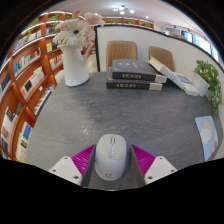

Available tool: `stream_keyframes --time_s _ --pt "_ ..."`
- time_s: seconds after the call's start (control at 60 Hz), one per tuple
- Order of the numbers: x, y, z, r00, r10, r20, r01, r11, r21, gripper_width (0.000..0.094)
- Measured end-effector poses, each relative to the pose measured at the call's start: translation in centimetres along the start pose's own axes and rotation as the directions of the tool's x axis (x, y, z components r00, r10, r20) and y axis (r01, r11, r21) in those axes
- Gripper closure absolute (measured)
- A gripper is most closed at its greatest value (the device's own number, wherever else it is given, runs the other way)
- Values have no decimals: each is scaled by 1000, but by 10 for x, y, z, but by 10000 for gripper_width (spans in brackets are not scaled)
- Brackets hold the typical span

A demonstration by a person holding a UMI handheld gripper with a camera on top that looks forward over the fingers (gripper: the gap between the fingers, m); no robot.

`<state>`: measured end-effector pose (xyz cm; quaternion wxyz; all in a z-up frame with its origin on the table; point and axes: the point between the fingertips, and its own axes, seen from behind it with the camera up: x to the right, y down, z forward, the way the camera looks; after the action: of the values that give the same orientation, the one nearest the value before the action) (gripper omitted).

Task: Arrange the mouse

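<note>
A light grey computer mouse [111, 160] lies lengthwise between my two fingers, its scroll wheel pointing away from me over the dark grey table [120, 115]. My gripper [112, 150] is closed on it. The pink pads [84, 157] touch its left and right sides. I cannot tell whether the mouse rests on the table or is held just above it.
A stack of dark books [135, 76] lies at the far middle of the table. A white vase with pale flowers [75, 55] stands at the far left. A bookshelf [25, 80] runs along the left. Two chairs [122, 52] stand beyond the table, and a green plant [210, 80] and a printed sheet [207, 135] are at the right.
</note>
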<state>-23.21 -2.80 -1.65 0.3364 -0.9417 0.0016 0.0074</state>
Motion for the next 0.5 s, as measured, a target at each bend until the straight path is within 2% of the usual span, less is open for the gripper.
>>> stream_keyframes --time_s 0.017,0.05,0.167,0.267,0.417,0.5 --pt "0 0 0 1000 -3 0 3 1000 -1 278" --pt "-1 1 0 1000 -11 3 11 1000 -4 416" --pt "-7 6 -2 998 -40 43 41 999 -20 440" --pt "-6 7 -4 998 -42 49 43 999 -10 524" --pt "-7 7 -6 996 -47 81 49 999 -22 600" --pt "-8 2 -13 990 -54 128 59 998 -34 600"
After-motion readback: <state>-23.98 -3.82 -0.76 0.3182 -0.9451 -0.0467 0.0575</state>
